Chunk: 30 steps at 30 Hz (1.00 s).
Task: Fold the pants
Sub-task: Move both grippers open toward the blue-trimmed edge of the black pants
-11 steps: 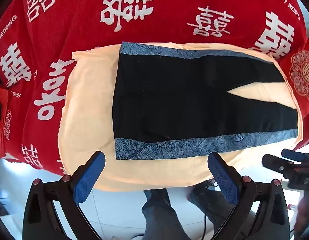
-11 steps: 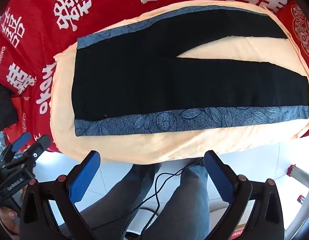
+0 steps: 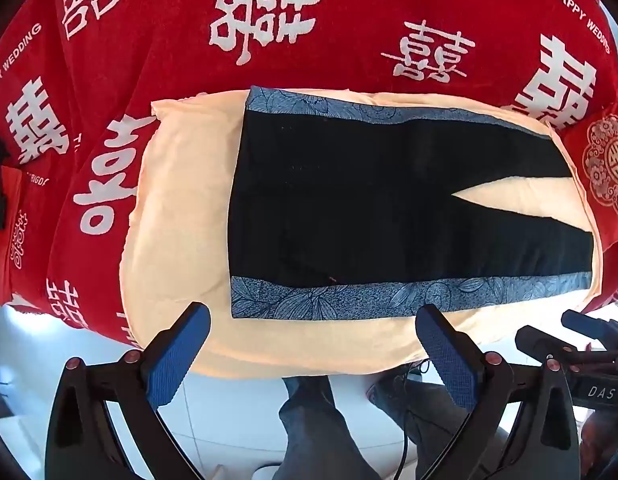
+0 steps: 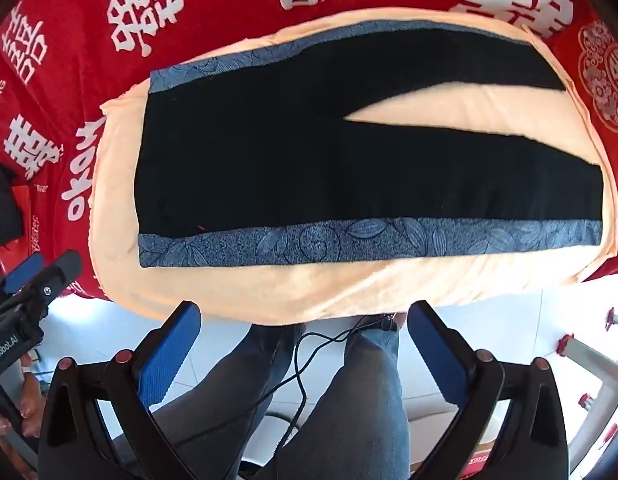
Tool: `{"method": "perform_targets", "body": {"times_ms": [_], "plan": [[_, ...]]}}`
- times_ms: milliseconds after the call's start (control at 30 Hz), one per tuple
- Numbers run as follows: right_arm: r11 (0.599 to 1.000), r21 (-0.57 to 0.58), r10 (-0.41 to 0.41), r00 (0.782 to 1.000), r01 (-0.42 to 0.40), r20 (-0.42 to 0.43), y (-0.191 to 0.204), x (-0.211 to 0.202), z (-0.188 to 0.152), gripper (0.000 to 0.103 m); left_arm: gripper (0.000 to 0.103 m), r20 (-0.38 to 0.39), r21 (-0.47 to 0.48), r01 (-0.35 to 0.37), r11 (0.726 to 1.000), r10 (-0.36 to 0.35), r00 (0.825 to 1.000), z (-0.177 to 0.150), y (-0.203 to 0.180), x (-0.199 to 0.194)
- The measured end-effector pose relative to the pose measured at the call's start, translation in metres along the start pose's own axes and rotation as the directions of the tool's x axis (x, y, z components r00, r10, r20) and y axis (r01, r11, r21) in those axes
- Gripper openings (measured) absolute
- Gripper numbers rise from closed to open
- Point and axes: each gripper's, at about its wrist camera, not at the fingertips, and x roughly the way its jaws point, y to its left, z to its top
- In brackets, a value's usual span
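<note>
Left wrist view: left gripper (image 3: pixel 312 330) jaws wide, holding nothing, hovering at the near edge of the peach cloth (image 3: pixel 181 208). Black pants (image 3: pixel 349 200) lie flat on that cloth, waist to the left, legs splayed to the right, blue patterned side stripes on near and far edges. Red tablecloth (image 3: pixel 149 40) underneath. Right gripper (image 3: pixel 581 344) shows at right.

Right wrist view: right gripper (image 4: pixel 303 328) jaws wide, empty, just off the near cloth (image 4: pixel 329 288) edge. Pants (image 4: pixel 269 160) untouched, unfolded.
</note>
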Motion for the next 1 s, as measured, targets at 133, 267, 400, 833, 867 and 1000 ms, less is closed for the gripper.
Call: {"method": "perform_targets", "body": {"times_ms": [133, 267, 400, 833, 867, 1000], "plan": [[1.0, -0.006, -0.017, 1.0, 0.017, 0.021, 0.003, -0.002, 0.01, 0.103, 0.103, 0.007, 0.0, -0.021, 1.0, 0.021, 1.0, 0.003, -0.002, -0.004], [1.0, -0.01, -0.026, 0.999, 0.026, 0.023, 0.001, -0.003, 0.017, 0.103, 0.103, 0.027, -0.007, -0.055, 0.998, 0.055, 0.998, 0.004, -0.002, -0.011], [0.999, -0.022, -0.027, 0.999, 0.028, 0.041, 0.003, -0.008, 0.02, 0.103, 0.103, 0.033, -0.033, -0.052, 0.998, 0.054, 0.998, 0.005, 0.003, -0.015], [0.999, -0.047, -0.022, 0.998, 0.025, 0.067, 0.008, -0.011, 0.02, 0.103, 0.103, 0.061, -0.029, -0.081, 0.996, 0.082, 0.995, 0.007, 0.002, -0.024], [0.999, -0.046, -0.019, 0.998, 0.022, 0.068, 0.007, -0.011, 0.019, 0.103, 0.103, 0.063, -0.03, -0.081, 0.996, 0.082, 0.995, 0.006, 0.002, -0.024], [0.999, -0.044, -0.01, 0.998, 0.013, 0.068, 0.005, -0.011, 0.019, 0.103, 0.103, 0.067, -0.032, -0.079, 0.996, 0.081, 0.994, 0.006, 0.002, -0.026]]}}
